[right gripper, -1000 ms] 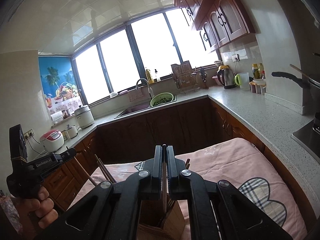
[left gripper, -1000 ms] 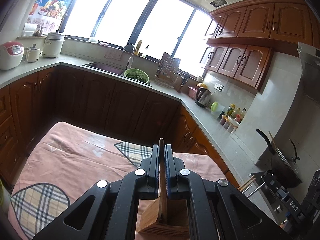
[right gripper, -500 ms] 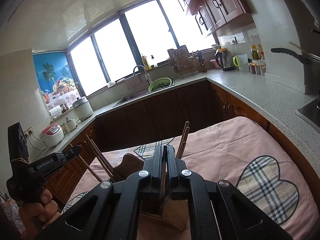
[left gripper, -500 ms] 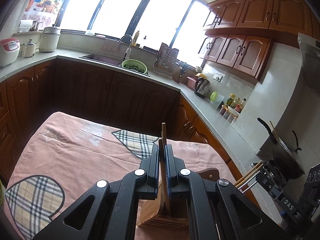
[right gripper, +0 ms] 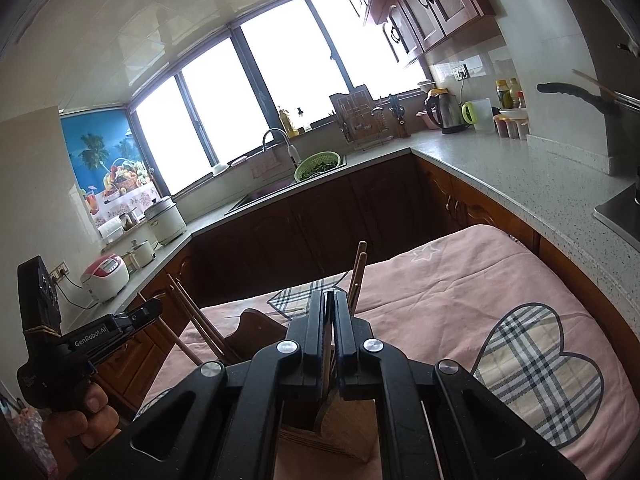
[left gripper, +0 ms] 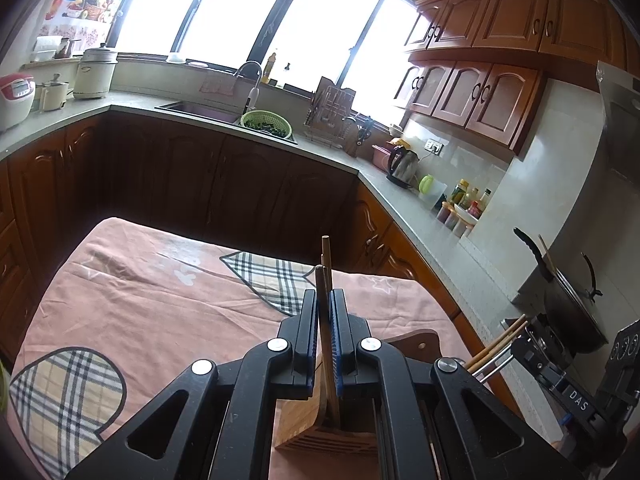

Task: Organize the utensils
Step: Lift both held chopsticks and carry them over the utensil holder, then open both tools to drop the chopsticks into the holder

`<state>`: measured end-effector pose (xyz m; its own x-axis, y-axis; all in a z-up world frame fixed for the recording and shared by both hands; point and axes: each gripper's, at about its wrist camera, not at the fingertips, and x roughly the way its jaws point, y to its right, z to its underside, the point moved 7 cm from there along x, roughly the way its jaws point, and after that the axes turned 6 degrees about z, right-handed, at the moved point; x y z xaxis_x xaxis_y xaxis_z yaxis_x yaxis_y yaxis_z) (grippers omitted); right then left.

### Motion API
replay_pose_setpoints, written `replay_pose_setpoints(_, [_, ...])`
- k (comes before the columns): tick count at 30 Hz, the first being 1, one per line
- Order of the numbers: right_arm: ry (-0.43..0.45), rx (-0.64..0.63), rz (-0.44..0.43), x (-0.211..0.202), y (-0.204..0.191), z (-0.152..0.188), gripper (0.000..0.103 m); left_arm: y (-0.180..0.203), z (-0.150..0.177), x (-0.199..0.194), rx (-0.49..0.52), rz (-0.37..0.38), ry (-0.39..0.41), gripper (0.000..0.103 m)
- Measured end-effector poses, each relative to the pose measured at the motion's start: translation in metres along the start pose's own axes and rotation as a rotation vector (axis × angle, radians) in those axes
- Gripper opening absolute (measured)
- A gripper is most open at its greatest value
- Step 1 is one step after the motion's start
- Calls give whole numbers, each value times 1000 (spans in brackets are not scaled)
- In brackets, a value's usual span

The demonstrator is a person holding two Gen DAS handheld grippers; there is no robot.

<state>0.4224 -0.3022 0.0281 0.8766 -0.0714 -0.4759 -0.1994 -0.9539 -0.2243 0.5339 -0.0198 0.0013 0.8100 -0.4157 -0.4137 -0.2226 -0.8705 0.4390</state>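
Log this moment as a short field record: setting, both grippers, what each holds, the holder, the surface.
setting: kitchen, pink tablecloth over the table
left gripper: shut on a wooden utensil handle
right gripper: shut on chopsticks
holder: wooden utensil holder on the cloth, below both grippers
also in holder: chopsticks standing beyond the right gripper's fingers
task state: utensils gripped over the holder, not released

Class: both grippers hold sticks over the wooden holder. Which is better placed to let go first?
Left, probably. The left gripper is shut on chopsticks whose lower ends sit in the holder. The right gripper clamps a stick whose lower end is hidden.
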Motion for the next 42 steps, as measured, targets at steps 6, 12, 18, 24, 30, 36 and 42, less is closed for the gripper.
replay_pose_setpoints(6, [-3, 2, 0, 1, 1, 1, 4, 2, -2, 2, 3, -4, -2, 4])
replay_pose_setpoints(12, [-7, 11, 2, 3, 3, 1, 4, 4, -2, 3, 8, -9, 0, 4])
replay_pose_setpoints(18, [-15, 17, -8, 3, 2, 3, 7, 3, -1, 5, -2, -8, -10, 10])
replay_pose_setpoints(24, [-5, 2, 9, 1, -1, 3, 13, 2, -2, 3, -13, -16, 0, 23])
replay_pose_setpoints(30, [5, 15, 12, -2, 1, 3, 39, 1, 0, 2, -15, -27, -2, 38])
replay_pose_setpoints(36, [16, 45, -8, -5, 6, 4, 87, -2, 4, -8, -31, -42, 12, 78])
replay_pose_setpoints(42, [29, 58, -12, -12, 9, 4, 101, 0, 13, -21, -25, -57, 16, 88])
